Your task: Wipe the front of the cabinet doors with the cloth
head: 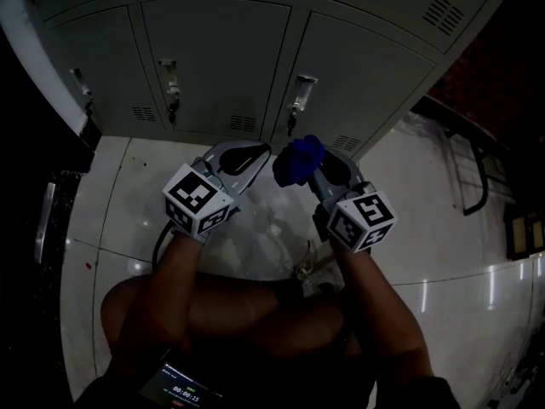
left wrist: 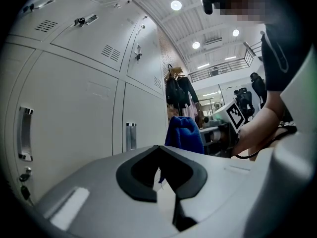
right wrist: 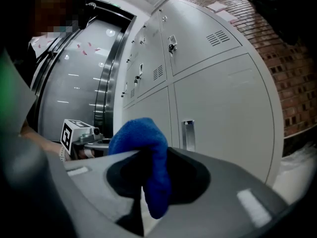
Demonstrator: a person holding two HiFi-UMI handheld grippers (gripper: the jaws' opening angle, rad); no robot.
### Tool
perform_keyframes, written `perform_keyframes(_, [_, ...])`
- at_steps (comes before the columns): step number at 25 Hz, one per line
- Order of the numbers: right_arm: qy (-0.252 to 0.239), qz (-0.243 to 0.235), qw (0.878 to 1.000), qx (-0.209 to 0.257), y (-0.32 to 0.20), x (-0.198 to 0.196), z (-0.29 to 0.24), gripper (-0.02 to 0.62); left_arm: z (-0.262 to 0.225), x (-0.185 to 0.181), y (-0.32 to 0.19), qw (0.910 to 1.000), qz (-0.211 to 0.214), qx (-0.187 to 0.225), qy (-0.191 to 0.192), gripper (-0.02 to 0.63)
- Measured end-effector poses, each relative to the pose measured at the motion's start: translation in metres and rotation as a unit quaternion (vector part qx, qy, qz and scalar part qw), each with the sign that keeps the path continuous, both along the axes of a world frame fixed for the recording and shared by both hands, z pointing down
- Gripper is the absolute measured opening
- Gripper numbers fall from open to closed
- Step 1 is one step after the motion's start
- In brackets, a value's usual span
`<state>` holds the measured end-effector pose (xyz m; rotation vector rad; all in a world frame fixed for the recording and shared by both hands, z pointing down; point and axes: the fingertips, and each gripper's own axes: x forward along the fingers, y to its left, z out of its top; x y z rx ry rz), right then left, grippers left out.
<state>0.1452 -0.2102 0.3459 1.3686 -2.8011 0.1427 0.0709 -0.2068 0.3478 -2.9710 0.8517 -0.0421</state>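
Before the grey doors, right gripper clenches a bunched, fuzzy blue cloth; left gripper pressed closed, empty.

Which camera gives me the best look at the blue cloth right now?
Right gripper view: the cloth sits centre frame, clamped by the right gripper. Head view shows only a small blue bunch; left gripper view hides its lower part.
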Motion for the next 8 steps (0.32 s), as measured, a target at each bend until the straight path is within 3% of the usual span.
perform_keyframes(8, [-0.001,0.001,1.0,-0.005,-0.0003,-0.0043,0.0021,0.078,0.0027,0.0015,-0.0012,1.0,0.006,0.003,-0.007,0.0])
